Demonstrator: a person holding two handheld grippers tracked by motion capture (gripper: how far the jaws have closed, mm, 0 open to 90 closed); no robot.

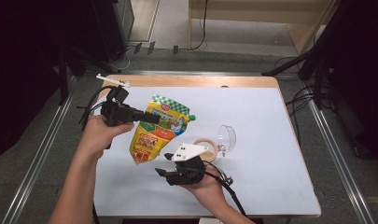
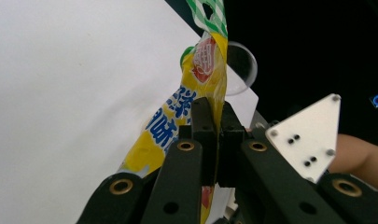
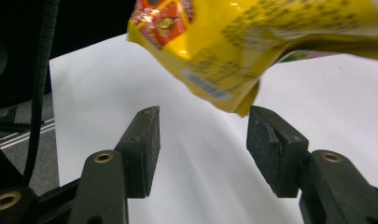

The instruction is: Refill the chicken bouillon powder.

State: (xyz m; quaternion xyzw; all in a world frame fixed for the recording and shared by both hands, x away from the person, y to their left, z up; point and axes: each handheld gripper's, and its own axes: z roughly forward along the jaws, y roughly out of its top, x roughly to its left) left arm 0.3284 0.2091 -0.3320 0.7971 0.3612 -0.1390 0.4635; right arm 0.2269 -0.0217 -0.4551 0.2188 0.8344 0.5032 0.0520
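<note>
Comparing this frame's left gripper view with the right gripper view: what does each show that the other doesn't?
The left gripper view shows the left gripper clamped on the yellow pouch, the round clear lid behind it, and the grey plate of the other gripper. The right gripper view shows the right gripper with open jaws just below the pouch's bottom corner, whose barcode faces the camera. Both show the pouch hanging above the white table cover.

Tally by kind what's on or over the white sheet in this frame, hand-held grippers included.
Yellow pouch, clamped in the left gripper: 1
Round open container with tan contents: 1
Clear lid: 1
Hand-held grippers, counting the right gripper with its jaws apart: 2
Total: 5
</note>
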